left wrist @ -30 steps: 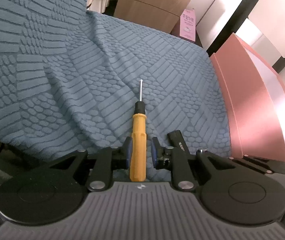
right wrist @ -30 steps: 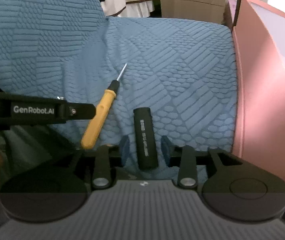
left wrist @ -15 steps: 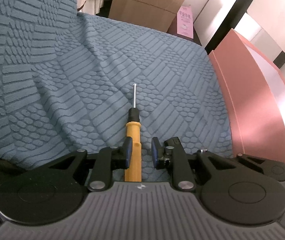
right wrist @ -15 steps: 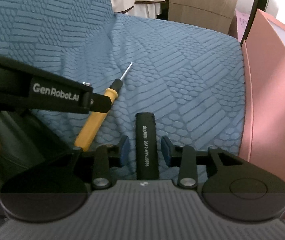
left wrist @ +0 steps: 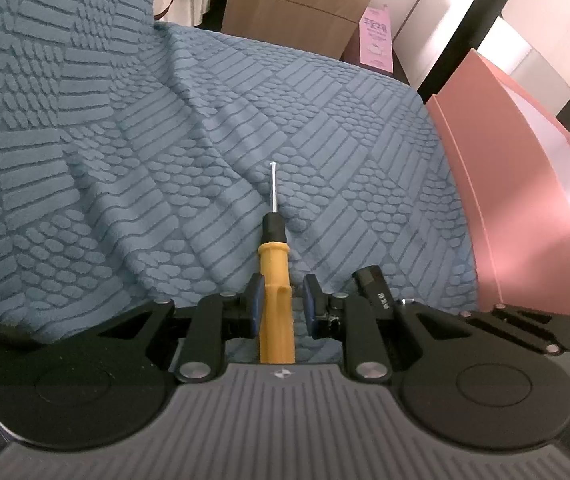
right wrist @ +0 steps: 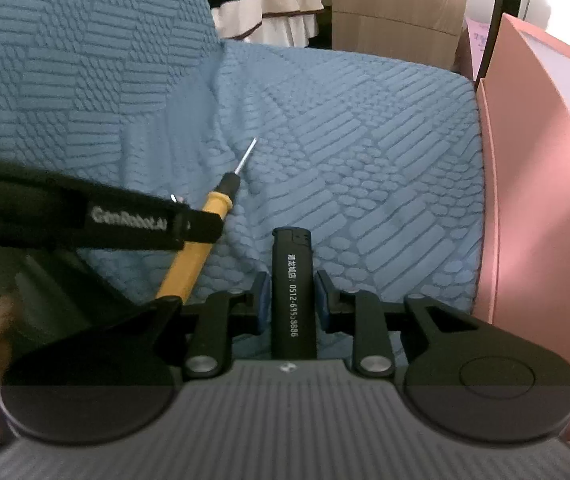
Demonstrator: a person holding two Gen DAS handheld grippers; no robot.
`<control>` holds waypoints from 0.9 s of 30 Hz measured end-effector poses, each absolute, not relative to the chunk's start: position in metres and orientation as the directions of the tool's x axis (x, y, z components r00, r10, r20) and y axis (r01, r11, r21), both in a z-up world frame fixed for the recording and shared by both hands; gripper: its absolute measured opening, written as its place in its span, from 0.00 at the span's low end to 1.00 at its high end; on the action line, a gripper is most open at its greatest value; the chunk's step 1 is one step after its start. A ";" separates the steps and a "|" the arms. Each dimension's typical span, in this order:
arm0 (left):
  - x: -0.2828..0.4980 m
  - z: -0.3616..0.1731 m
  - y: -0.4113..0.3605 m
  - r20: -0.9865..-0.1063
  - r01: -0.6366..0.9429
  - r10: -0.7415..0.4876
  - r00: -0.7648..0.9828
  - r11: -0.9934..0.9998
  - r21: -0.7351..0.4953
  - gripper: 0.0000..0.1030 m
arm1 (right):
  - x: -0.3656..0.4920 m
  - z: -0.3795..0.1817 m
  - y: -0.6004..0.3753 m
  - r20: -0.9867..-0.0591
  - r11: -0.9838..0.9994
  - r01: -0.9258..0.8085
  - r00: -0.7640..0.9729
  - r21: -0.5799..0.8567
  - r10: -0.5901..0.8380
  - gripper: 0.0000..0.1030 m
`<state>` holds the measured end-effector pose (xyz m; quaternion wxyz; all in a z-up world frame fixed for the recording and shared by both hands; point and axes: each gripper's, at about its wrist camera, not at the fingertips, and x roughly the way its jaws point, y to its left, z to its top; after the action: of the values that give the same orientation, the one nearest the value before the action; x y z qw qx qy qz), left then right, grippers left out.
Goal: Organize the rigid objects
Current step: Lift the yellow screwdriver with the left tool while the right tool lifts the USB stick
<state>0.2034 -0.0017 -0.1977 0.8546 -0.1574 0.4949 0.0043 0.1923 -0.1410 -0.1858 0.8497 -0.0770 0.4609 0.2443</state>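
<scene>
- Two things sit between my jaws on the blue cover (left wrist: 133,184), one per gripper.
- My left gripper (left wrist: 281,304) is clamped narrow on the screwdriver (left wrist: 275,280): its yellow handle runs between the pads, and its tip points toward the cover's far edge.
- My right gripper (right wrist: 291,300) has the black lighter (right wrist: 293,296) lengthwise between its pads. The jaws are closing; slim gaps show on both sides.
- In the right view, the screwdriver (right wrist: 201,248) lies left of the lighter, angled, with the left gripper (right wrist: 199,226) across its handle.
- The pink box (right wrist: 533,216) stands at the cover's right edge.
</scene>
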 end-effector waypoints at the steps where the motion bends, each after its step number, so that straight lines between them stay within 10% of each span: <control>1: 0.203 -0.198 -0.002 -0.847 -0.161 -0.146 0.511 0.952 -0.261 0.24 | 0.192 -0.185 -0.142 -0.819 0.870 -0.483 0.457 0.099 0.347 0.27; 27: 0.211 -0.207 -0.016 -0.853 -0.107 -0.100 0.512 0.978 -0.179 0.23 | 0.204 -0.190 -0.161 -0.846 0.887 -0.435 0.406 0.154 0.346 0.27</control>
<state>0.2105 -0.0162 -0.2072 0.8633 -0.1047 0.4938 0.0019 0.2037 -0.1615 -0.1903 0.8372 -0.0452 0.4927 0.2330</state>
